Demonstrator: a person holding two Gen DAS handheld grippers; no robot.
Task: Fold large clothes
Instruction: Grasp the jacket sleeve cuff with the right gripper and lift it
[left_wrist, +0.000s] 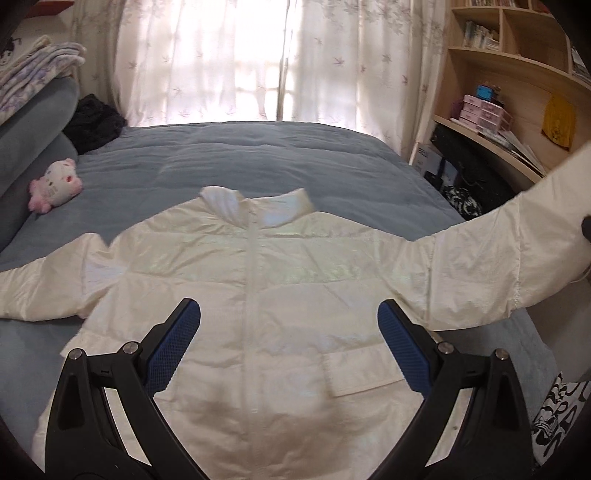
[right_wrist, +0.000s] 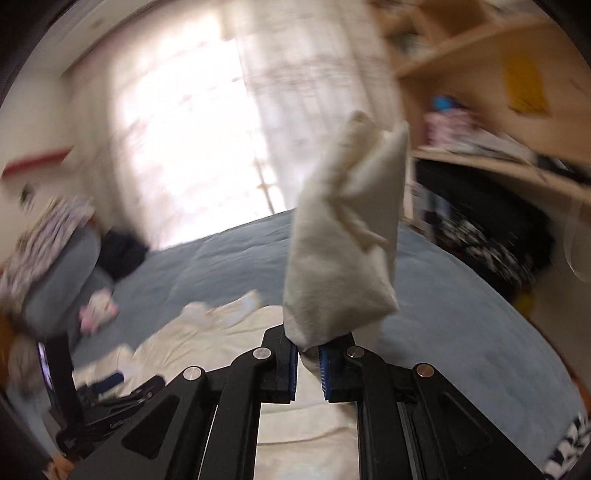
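Blue bed (left_wrist: 258, 155), white jacket (left_wrist: 258, 295), sleeve (right_wrist: 343, 240) clamped

Blue bed (left_wrist: 258, 155), pink plush toy (left_wrist: 55, 184), bookshelf (left_wrist: 517, 59)

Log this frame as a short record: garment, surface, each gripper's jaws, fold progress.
garment: white jacket, zipped, front up
surface: blue bed cover
left gripper: jaws open, empty, above the jacket's front
right gripper: jaws shut on sleeve, which is lifted off the bed
other sleeve: flat, spread out
fold progress: no fold laid yet
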